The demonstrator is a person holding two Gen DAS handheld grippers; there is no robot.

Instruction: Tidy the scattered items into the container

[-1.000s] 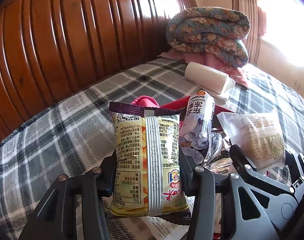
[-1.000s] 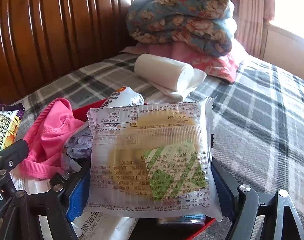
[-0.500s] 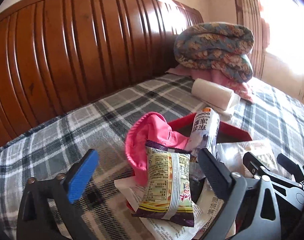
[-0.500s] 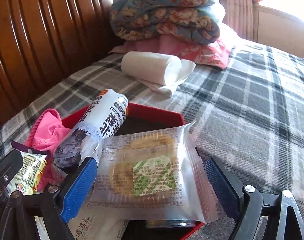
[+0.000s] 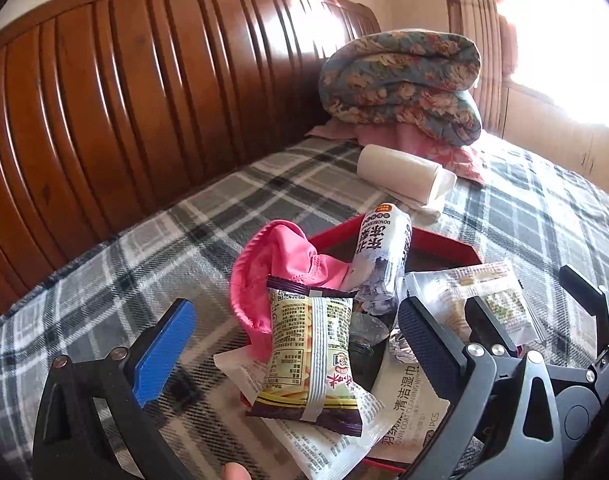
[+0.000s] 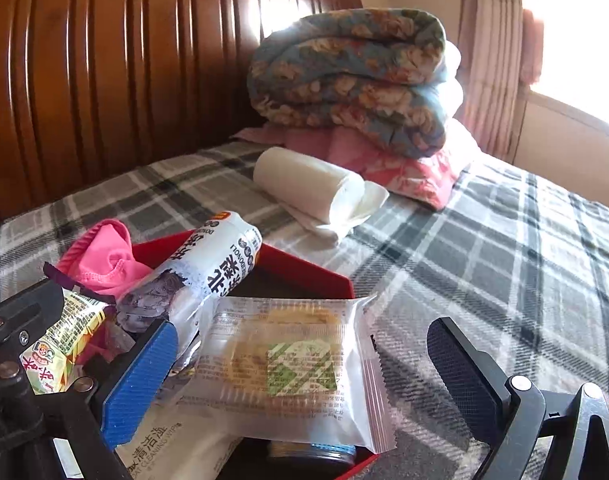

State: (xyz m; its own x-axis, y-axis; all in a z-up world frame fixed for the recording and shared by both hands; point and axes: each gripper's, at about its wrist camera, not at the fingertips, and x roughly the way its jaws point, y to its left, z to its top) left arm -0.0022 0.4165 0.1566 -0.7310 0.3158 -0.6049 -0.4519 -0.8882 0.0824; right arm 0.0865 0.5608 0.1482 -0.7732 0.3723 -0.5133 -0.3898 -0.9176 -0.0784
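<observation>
Both your left gripper (image 5: 292,352) and right gripper (image 6: 300,364) have fingers spread, holding nothing. The snack bag (image 5: 310,360) and biscuit packet (image 6: 288,368) lie between them, atop the heaped red tray (image 6: 304,276). Only the tissue roll (image 6: 308,188) looks left, beyond on the bed.

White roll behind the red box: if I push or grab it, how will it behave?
The white roll lies on its side, so it would likely roll when pushed. Its loose tail suggests soft sheet that may unwind and squash when gripped.
</observation>
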